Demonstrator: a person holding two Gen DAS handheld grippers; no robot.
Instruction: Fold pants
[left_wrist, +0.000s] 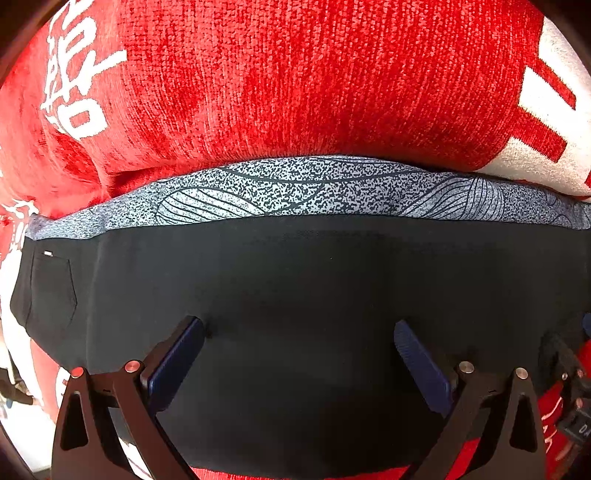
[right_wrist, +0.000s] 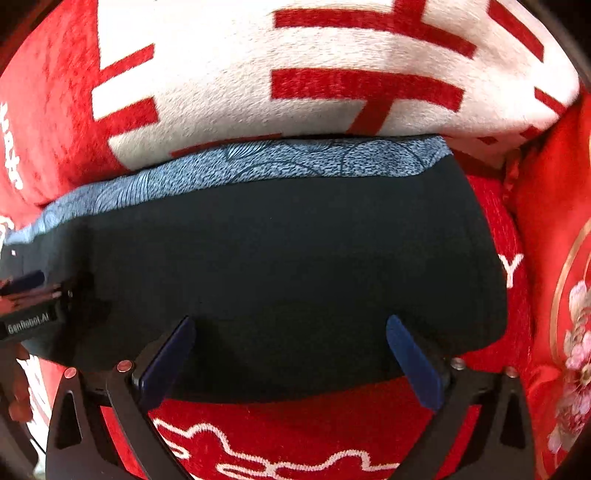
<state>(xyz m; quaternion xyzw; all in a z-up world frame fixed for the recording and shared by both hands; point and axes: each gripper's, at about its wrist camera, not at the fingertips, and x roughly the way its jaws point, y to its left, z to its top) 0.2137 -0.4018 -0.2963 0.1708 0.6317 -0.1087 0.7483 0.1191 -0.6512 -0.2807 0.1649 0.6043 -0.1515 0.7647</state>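
1. Two grippers hang over dark, soft cloth pants (left_wrist: 314, 295) with a blue-grey speckled printed band, which lie flat on a red plush blanket (left_wrist: 295, 74).
2. Left gripper (left_wrist: 299, 328): jaws spread wide, nothing between them.
3. Right gripper (right_wrist: 291, 325): jaws also spread wide and empty, near the pants' right end.
4. I judge the cloth light and limp; taking the near edge seems best.
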